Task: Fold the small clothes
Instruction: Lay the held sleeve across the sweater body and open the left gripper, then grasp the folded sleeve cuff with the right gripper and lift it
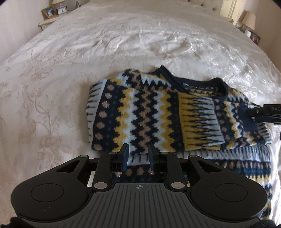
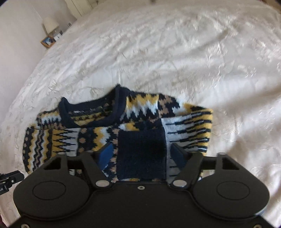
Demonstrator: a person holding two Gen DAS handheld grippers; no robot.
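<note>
A small patterned sweater — navy, yellow, pale blue and tan zigzags — lay partly folded on the white floral bedspread of the bed, its dark collar toward the far side and both sleeves folded across the front.

The left gripper pointed steeply down at the near edge of the folded sleeve; its blue pads stood a narrow gap apart, and no knit was visibly pinched between them.

The right gripper hung over the other sleeve with its jaws fairly wide, straddling the navy cuff — the pads flanked the cuff without pressing on it.

A bedside stand with a clock and a framed picture stood at the far left, a lamp at the far right.
</note>
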